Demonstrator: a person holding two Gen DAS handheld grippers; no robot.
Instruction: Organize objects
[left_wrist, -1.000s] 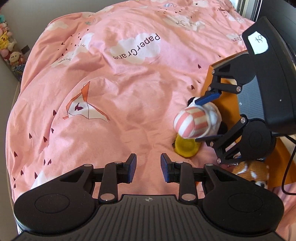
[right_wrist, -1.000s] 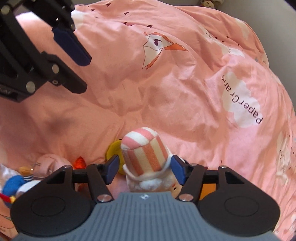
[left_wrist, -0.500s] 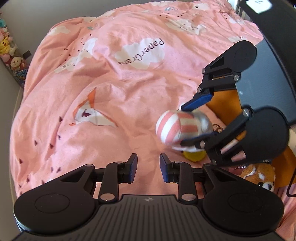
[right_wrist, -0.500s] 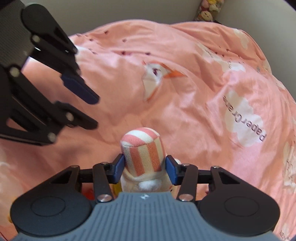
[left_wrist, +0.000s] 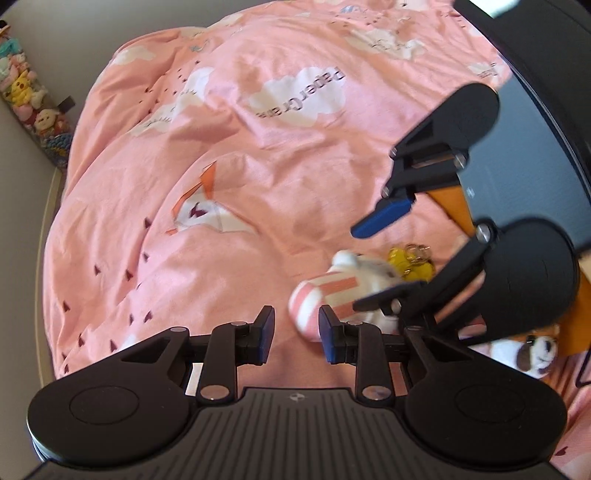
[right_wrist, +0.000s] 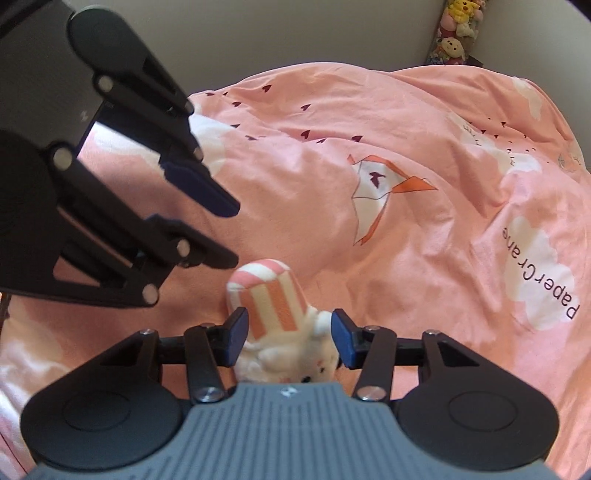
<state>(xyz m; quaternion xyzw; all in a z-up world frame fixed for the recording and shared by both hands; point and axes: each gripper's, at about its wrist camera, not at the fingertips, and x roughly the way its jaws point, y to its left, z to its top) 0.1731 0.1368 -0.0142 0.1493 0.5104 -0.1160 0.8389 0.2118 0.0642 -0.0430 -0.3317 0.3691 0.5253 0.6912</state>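
Observation:
A white plush toy with a pink-striped hat (right_wrist: 273, 302) sits between the blue pads of my right gripper (right_wrist: 290, 328). Both pads touch it while the jaws ease slightly apart. In the left wrist view the toy (left_wrist: 317, 299) is blurred and tipped over, sticking out past the right gripper (left_wrist: 356, 269) just above the pink duvet (left_wrist: 258, 184). My left gripper (left_wrist: 297, 325) is shut with nothing between its pads and hovers close beside the toy. It also shows at the upper left of the right wrist view, as the left gripper (right_wrist: 225, 232).
A yellow keychain toy (left_wrist: 410, 262) lies on the duvet behind the plush toy. A brown and white plush dog (left_wrist: 524, 350) rests by an orange container (left_wrist: 454, 206) at the right. A row of small plush figures (left_wrist: 33, 107) stands along the wall.
The right gripper's pads closed in on the striped-hat toy and raised it off the yellow keychain toy. The toy has tipped over between the pads. The left gripper stayed put.

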